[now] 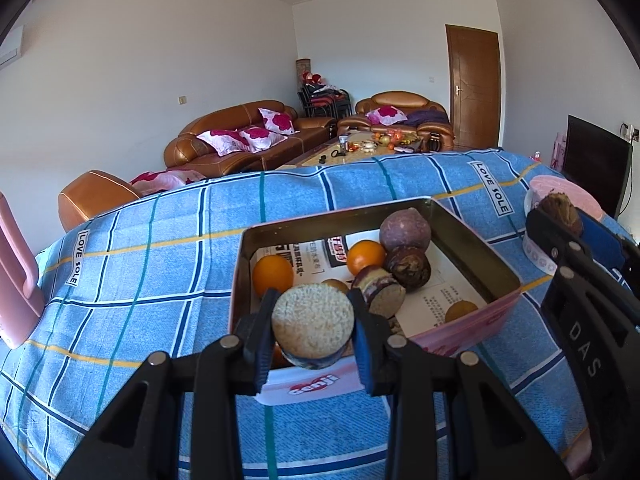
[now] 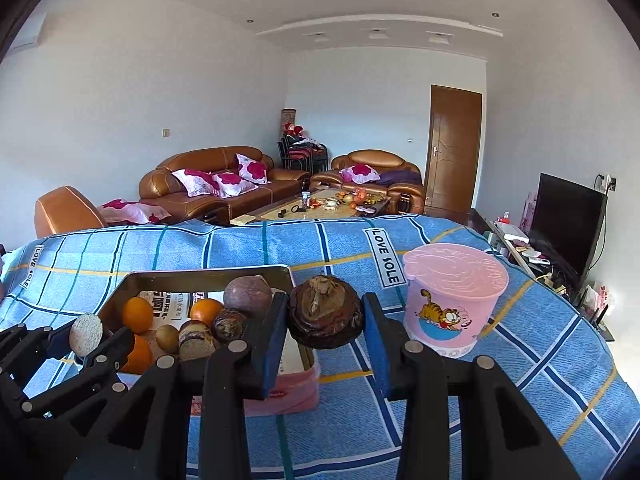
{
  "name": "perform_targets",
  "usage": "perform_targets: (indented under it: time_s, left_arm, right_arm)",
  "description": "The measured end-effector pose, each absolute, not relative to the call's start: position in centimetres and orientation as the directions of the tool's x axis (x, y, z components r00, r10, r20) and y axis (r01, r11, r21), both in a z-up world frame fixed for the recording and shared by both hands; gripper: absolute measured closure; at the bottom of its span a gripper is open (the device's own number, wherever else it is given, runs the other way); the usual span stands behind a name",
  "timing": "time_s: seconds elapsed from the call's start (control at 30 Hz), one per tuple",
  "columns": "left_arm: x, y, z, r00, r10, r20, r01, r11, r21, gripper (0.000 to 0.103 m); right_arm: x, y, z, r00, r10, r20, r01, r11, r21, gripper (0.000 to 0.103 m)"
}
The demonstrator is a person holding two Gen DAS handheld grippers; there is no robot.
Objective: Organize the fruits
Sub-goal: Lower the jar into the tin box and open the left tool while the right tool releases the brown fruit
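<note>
Left wrist: left gripper clamped on a cut fruit half, pale face toward camera, hanging over the near wall of the tin. Right wrist: right gripper clamped on a dark brown fruit; it sits between tin and pink tub, tub just to the right and lid on.

Bright daylight, sharp focus, fisheye-curved dark corners

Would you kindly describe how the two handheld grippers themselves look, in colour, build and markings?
Both the left gripper and the right gripper are matt black plastic frames with triangular cut-outs and round silver fasteners at the joints. Their fingers carry flat blue pads. The right one shows pale "DAS" lettering on its side in the left view. No cables or sleeves are visible.
</note>
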State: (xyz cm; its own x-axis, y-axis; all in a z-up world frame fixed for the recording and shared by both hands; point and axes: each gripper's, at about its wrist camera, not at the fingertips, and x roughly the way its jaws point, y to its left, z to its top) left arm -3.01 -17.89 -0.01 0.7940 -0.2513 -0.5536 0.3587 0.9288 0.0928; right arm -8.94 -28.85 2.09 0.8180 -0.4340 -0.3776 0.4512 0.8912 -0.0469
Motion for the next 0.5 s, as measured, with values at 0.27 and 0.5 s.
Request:
perform_targets:
  time_s: [0.27,0.5]
  left_arm:
    - [-1.5,-18.7,-0.1,0.778,-0.266,-0.569,0.355,0.934,0.048,0.068]
    - [0.0,-19.2,0.0,0.781,-0.268,-0.564,0.345,0.938,0.032,0.068]
  right_arm:
    - [-8.5,-29.2,2.1,0.807,-0.457,-0.374,0.470,0.881,-0.062,0.063]
    - [-7.1,-29.3,2.1,0.802,-0.468,-0.371,0.476,0.876,-0.076,0.063]
